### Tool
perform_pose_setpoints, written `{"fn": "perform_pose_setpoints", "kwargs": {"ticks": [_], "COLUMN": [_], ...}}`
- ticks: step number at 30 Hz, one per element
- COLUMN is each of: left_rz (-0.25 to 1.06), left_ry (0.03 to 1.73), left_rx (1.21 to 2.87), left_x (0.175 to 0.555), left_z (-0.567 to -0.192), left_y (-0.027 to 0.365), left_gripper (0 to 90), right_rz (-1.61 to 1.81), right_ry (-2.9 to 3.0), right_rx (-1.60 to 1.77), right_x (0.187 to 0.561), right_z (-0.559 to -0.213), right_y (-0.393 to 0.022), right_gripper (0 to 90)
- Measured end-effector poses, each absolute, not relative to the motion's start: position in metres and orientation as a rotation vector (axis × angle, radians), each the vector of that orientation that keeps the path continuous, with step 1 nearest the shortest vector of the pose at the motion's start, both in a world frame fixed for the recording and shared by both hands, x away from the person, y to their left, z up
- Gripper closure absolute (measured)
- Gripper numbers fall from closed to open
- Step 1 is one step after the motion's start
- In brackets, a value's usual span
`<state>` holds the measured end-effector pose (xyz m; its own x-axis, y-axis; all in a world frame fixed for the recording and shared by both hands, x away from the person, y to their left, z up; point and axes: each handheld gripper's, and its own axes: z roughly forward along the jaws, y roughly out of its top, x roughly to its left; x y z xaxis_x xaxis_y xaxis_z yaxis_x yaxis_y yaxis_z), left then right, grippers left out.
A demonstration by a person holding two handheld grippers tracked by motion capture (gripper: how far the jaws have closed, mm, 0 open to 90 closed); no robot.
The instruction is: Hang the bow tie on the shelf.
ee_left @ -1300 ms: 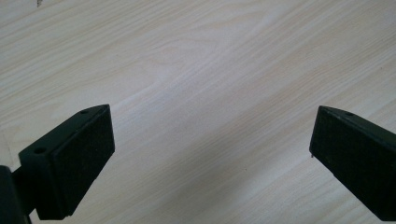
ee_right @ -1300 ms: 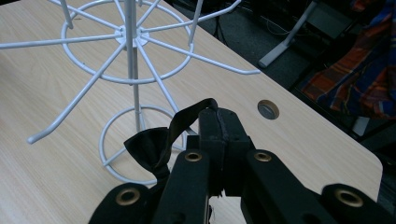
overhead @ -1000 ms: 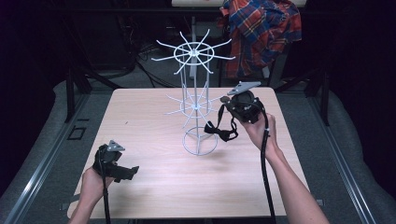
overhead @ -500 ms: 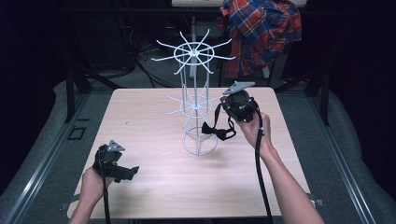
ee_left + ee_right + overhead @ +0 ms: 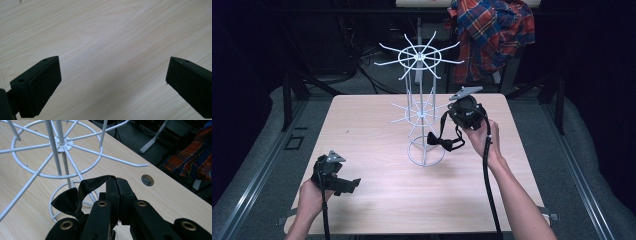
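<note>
Near edge of the desk [image 5: 377,200]: left hand-held gripper [image 5: 353,183], held low over bare pale wood, jaws spread wide with nothing between them (plain wood grain alone between them in the left gripper view).

Farther in, at the right: right hand-held gripper [image 5: 447,117], raised beside the white wire rack [image 5: 419,107], jaws pressed together on the strap of a black bow tie [image 5: 441,142]. Bow itself hanging below that gripper, just over the rack's round base ring and close to its lower spokes. From the right gripper view, clamped strap folded over the jaw tips, bow [image 5: 68,200] dangling left of them, one hooked spoke reaching out just beyond, and a round cable hole [image 5: 147,180] in the desk, unseen from above.

Behind the desk: a plaid shirt [image 5: 492,35] draped over a stand, dark room, grey floor, cables.
</note>
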<state>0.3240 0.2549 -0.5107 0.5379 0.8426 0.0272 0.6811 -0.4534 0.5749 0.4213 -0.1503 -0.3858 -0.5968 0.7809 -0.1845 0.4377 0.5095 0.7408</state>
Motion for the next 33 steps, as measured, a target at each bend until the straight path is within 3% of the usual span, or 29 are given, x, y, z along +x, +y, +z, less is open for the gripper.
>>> {"fn": "perform_pose_setpoints", "kwargs": {"ticks": [17,33], "left_rz": [0.416,0.416], "left_ry": [1.232,1.232], "left_rx": [2.279,2.281], "left_x": [0.324,0.324], "left_z": [-0.511,-0.510], "left_y": [0.255,0.254], "left_gripper": [0.2,0.2], "right_rz": [0.935,0.960], "right_ry": [2.235,2.279], "right_rx": [1.010,0.993], "right_x": [0.415,0.387], "right_z": [-0.379,-0.363], "right_y": [-0.157,-0.172], "right_gripper": [72.1,42.2]}}
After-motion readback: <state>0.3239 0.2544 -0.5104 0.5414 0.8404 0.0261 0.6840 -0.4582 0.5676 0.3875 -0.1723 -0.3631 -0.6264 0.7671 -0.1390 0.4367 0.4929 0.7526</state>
